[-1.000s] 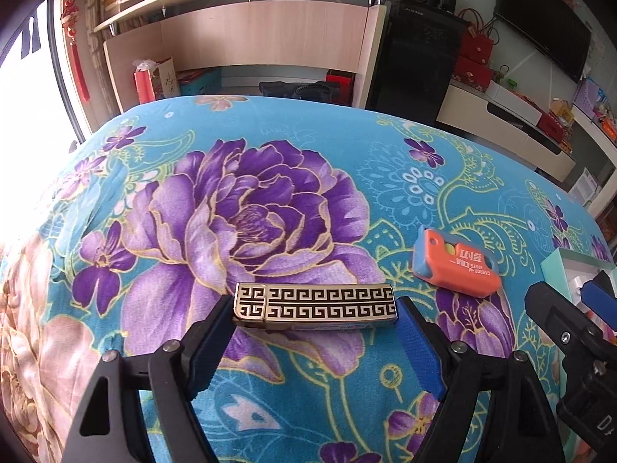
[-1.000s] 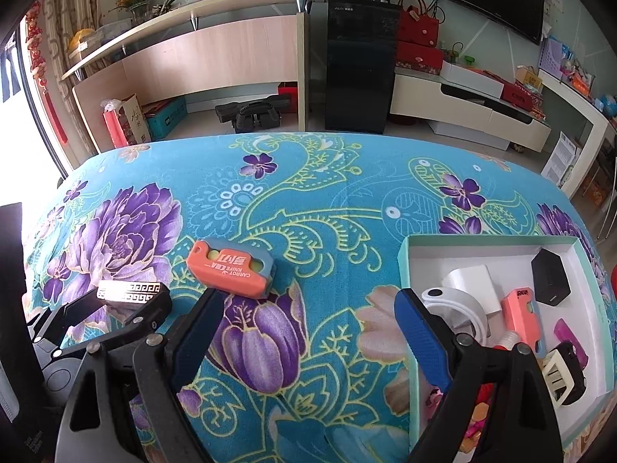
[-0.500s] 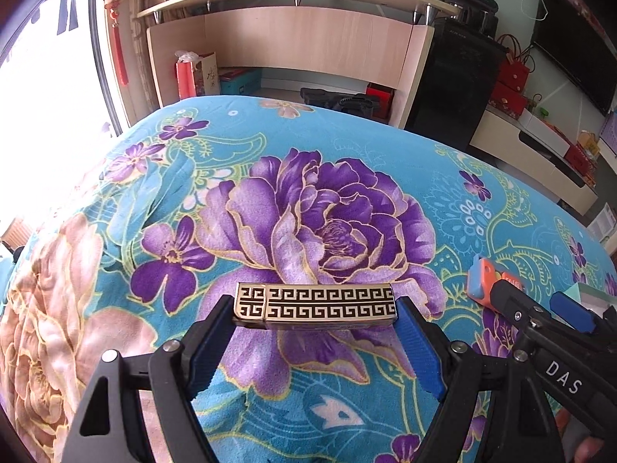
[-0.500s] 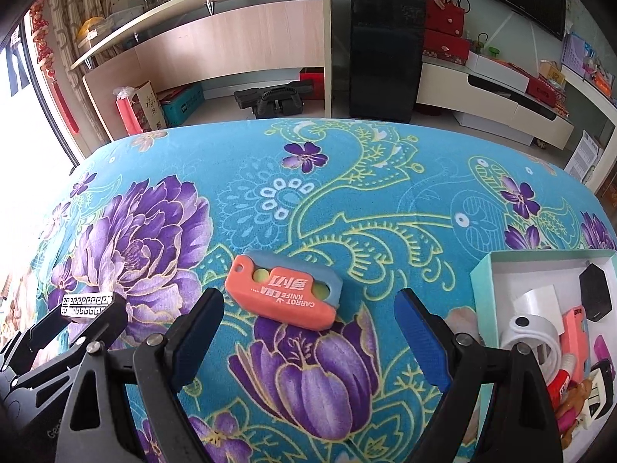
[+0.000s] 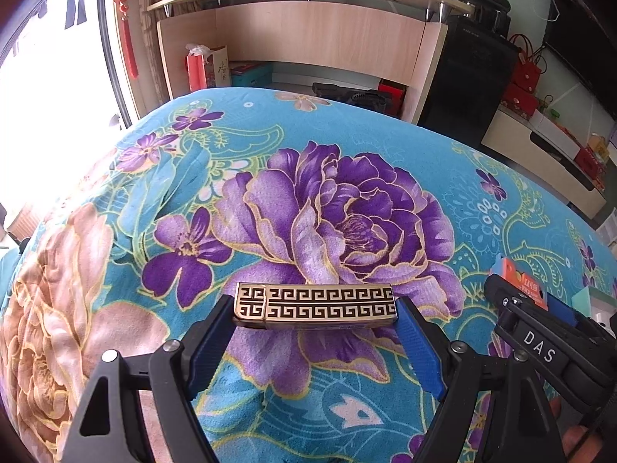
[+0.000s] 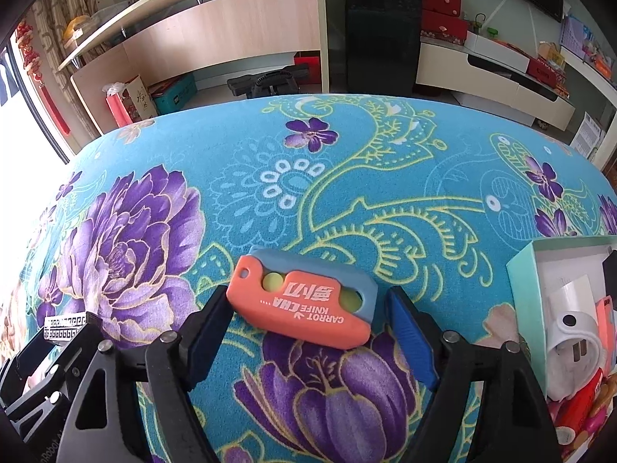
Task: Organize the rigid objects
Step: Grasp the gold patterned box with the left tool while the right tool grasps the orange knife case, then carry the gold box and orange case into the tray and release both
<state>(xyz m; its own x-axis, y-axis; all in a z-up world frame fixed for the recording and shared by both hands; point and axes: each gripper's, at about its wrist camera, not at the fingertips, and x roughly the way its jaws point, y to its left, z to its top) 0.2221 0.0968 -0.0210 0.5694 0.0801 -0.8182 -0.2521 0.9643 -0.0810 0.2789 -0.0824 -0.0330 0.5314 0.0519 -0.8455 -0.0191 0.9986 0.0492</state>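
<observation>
The left gripper (image 5: 316, 310) holds a gold bar-shaped case with a black Greek-key pattern (image 5: 315, 304) endwise between its blue-padded fingers (image 5: 418, 351), one pad pressed on each short end, above a floral teal cloth (image 5: 385, 142) that covers the worktop. The case hangs over a large purple peony print.

The right gripper (image 6: 306, 310) points down at an orange and blue carrot knife toy (image 6: 304, 301) lying flat on the cloth. Its fingers (image 6: 410, 337) are closing with the toy between them; the left pad is at the toy's orange end, and a narrow gap shows between the right pad and its blue end.

To the right stands an open mint-green box (image 6: 524, 289) holding a white plug, a pink item and other small things. In the right wrist view the left gripper with its case appears at the lower left edge.
</observation>
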